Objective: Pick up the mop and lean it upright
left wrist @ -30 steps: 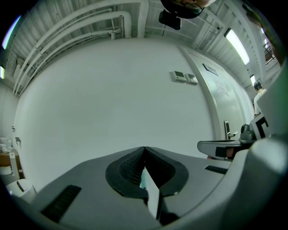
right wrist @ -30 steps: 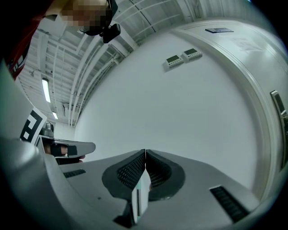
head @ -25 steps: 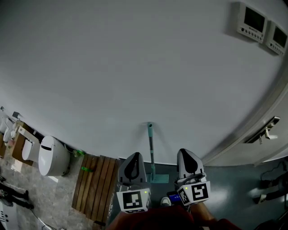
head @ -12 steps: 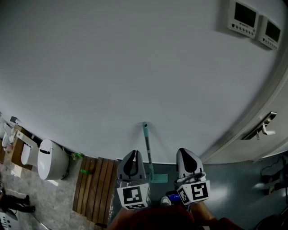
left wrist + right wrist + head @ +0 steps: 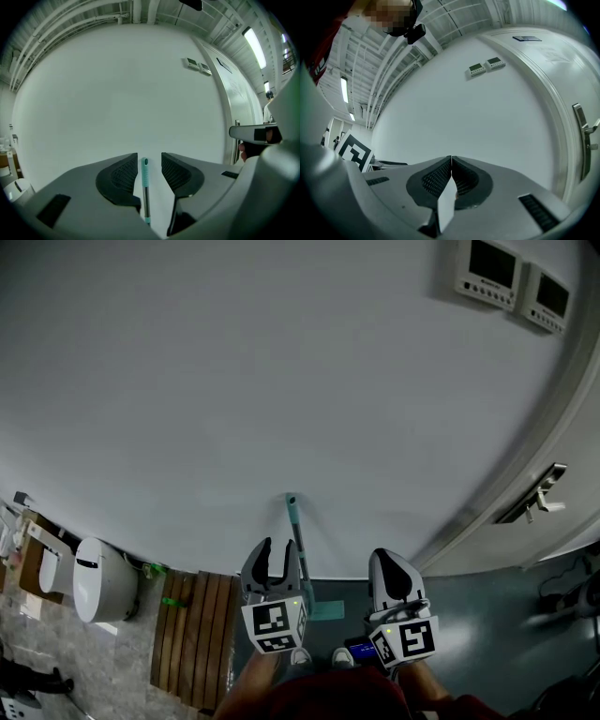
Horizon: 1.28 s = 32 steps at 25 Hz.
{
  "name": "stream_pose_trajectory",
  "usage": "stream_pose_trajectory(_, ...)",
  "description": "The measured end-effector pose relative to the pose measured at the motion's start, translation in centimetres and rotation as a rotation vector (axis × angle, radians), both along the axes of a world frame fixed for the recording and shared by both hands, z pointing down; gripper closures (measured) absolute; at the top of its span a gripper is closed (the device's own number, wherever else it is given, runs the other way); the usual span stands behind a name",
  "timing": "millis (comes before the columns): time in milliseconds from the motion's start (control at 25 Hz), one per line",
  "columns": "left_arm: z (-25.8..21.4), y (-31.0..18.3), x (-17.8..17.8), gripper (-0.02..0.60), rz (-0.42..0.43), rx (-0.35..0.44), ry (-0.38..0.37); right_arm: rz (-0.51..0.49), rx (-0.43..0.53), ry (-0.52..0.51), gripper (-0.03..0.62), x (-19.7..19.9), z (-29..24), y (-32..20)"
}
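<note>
My left gripper [image 5: 150, 171] has just been opening and stands released around the mop [image 5: 293, 521] handle, pads clear; the mop leans upright on the wall [image 5: 281, 381]. My right gripper [image 5: 451, 174] is clenched, empty. If I withdraw crooked, 1 jaw could clip the handle and topple it
</note>
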<state>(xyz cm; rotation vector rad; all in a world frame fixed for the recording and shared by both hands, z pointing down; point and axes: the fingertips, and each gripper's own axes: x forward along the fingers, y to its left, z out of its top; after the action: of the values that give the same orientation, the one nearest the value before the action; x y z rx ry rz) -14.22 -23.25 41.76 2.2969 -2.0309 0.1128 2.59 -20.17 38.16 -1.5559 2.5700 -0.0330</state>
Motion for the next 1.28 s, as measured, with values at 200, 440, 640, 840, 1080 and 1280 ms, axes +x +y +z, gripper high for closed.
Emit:
stream_pose_trajectory(200,1.4,-1.3,0.2,0.391,0.009,-0.031,0.007,0.022,0.001,0.003,0.576,0.6,-0.1,0.3)
stream_pose_trajectory(440,3.9,-2.8,0.6,0.374,0.028,-0.072,-0.021,0.046,0.000,0.006,0.576,1.2,0.0,0.6)
stream_pose_trajectory(640,5.0,-3.9,0.5,0.346,0.054,-0.094,-0.036,0.072,-0.011,0.012,0.576,2.0,0.3,0.9)
stream_pose_trajectory(840,5.2,-5.2,0.2,0.328,0.062,-0.099,-0.033,0.087,-0.016,0.015,0.576,2.2,0.5,1.0)
stream_pose_trajectory(1080,5.9,-6.8,0.3,0.301,0.071,-0.122,-0.015,0.091,-0.011,0.013,0.576,2.0,0.4,0.9)
stream_pose_trajectory(1280,6.8,-7.7,0.2,0.290,0.067,-0.135,-0.031,0.096,-0.007,0.013,0.576,1.9,0.3,1.1)
